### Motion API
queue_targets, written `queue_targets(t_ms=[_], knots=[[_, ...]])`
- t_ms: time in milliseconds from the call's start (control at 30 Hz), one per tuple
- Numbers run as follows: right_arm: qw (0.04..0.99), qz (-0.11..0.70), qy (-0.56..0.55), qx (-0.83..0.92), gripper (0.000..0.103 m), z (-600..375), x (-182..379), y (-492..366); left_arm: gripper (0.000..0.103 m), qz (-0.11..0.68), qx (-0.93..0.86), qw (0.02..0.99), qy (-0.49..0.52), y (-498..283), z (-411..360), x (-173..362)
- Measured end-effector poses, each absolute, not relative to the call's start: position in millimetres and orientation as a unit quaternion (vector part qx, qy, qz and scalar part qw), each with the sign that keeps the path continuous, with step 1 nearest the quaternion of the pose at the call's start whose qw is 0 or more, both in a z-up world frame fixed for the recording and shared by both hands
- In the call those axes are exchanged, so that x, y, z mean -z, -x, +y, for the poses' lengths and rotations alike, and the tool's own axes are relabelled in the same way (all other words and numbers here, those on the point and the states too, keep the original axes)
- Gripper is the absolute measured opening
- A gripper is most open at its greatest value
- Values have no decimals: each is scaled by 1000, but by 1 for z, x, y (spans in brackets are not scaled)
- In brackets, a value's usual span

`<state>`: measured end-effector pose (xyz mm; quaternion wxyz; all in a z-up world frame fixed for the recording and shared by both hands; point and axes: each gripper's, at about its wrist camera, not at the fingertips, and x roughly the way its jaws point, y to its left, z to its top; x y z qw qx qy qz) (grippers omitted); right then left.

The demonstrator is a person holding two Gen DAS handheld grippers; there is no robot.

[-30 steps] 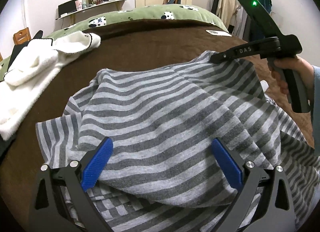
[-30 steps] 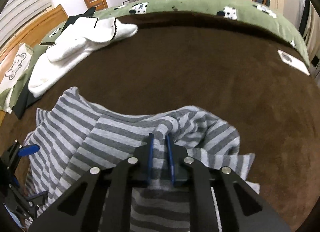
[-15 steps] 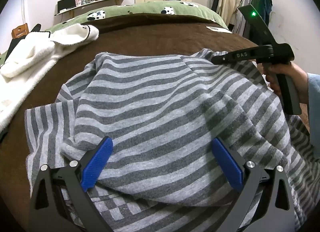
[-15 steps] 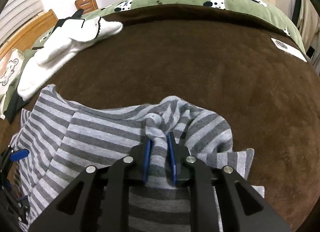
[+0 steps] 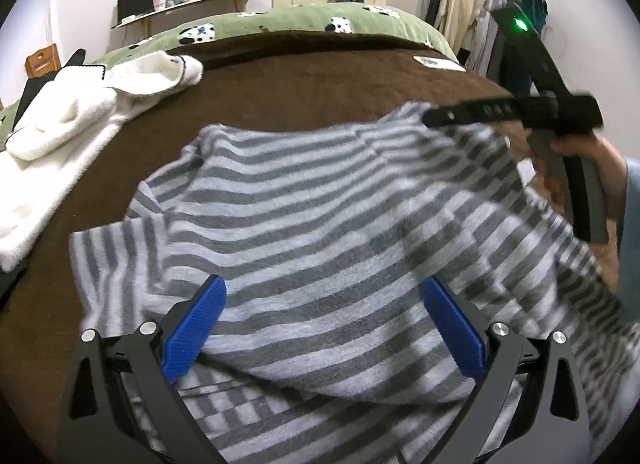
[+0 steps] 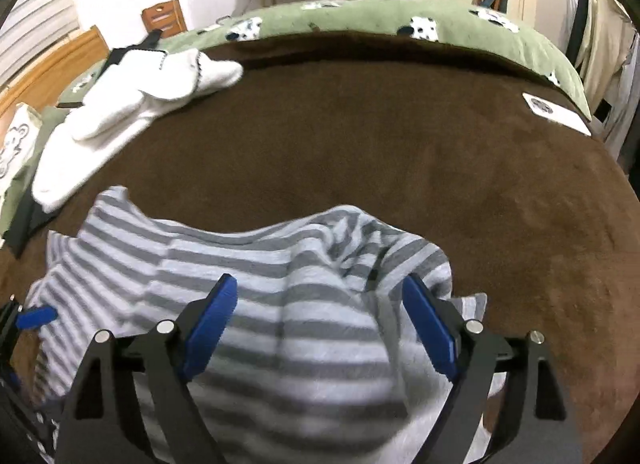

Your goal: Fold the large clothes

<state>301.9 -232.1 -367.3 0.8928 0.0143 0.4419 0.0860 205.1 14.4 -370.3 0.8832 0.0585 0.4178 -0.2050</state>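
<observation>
Here, brown bed cover (image 6: 360, 135) carries grey striped garment (image 5: 320, 223), rumpled at near edge; white fleece (image 6: 132, 103) at far-left corner. Right gripper (image 6: 320, 316) jaws just sprang apart, fabric loose between. Left gripper (image 5: 324, 320) spread wide, unclenched over garment.

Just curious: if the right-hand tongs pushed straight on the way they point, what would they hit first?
Most likely the grey-and-white striped knit garment bunched between the open right tongs; the brown fleece bed cover lies beyond it.
</observation>
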Motion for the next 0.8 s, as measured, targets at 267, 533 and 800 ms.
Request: queue_targets(t_ms=[267,533,800], knots=[[904,424,-14,-51,96,-226,332,-253,97,403,179,896,-54,-192,41,325],[899,436,-16,-41,97,-213,316,-213,97,414,176,892,-57,-170,57,308],[892,450,-6,-40,97,-202,296,-156,97,452,183,872,-34,-133,73,302]])
